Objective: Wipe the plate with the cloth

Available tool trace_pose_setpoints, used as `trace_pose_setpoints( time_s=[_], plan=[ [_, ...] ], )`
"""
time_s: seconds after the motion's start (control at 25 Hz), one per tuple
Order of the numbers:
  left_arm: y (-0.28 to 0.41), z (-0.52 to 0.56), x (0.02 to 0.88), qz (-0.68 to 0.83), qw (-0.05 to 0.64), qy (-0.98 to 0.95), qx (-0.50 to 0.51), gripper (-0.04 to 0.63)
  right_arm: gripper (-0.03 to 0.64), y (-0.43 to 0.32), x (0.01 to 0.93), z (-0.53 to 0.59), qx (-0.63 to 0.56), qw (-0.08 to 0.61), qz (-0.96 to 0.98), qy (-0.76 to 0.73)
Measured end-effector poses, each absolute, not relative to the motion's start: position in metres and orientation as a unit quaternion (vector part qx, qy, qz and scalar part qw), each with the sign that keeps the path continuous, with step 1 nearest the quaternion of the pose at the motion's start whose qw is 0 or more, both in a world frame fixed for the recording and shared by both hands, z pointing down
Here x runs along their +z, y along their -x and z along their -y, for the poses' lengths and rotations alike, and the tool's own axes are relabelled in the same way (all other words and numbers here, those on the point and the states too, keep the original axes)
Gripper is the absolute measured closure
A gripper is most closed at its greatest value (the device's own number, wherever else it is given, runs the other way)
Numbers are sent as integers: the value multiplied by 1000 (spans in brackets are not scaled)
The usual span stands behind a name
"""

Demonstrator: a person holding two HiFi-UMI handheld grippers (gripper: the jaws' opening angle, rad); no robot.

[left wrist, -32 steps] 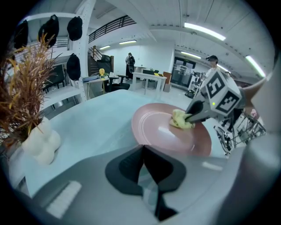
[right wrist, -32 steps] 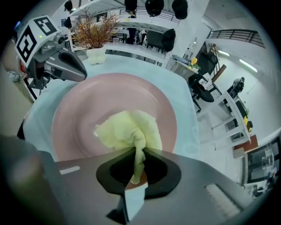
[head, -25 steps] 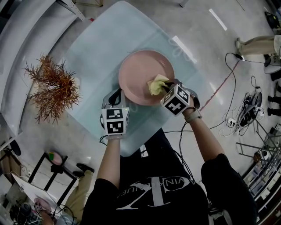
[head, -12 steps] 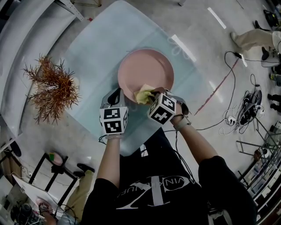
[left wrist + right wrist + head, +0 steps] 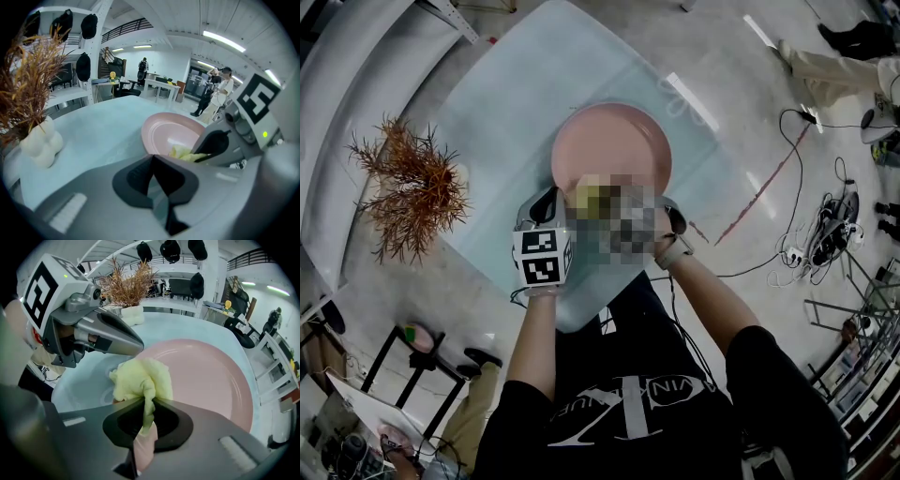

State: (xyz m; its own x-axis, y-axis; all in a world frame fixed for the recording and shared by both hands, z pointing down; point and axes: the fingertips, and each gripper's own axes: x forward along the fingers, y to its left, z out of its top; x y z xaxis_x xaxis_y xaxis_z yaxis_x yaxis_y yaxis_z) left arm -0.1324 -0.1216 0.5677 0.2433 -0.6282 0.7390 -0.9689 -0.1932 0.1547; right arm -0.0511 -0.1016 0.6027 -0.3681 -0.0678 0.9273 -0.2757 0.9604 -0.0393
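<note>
The right claw [image 5: 145,401] pinches a soft, light yellow cloth [image 5: 140,378] by its bunched tail at the near-left rim of the smooth, likely breakable pink plate [image 5: 211,376] on the glass worktop [image 5: 506,103], the left claw [image 5: 157,176] pressed together, empty, just beside.
</note>
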Motion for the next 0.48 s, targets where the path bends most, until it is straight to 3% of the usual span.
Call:
trace_pose_setpoints(
  time_s=[0.48],
  plan=[
    [131,122,567,553,305,-724,279,595,578,87,599,153,53,503,854,-118]
  ],
)
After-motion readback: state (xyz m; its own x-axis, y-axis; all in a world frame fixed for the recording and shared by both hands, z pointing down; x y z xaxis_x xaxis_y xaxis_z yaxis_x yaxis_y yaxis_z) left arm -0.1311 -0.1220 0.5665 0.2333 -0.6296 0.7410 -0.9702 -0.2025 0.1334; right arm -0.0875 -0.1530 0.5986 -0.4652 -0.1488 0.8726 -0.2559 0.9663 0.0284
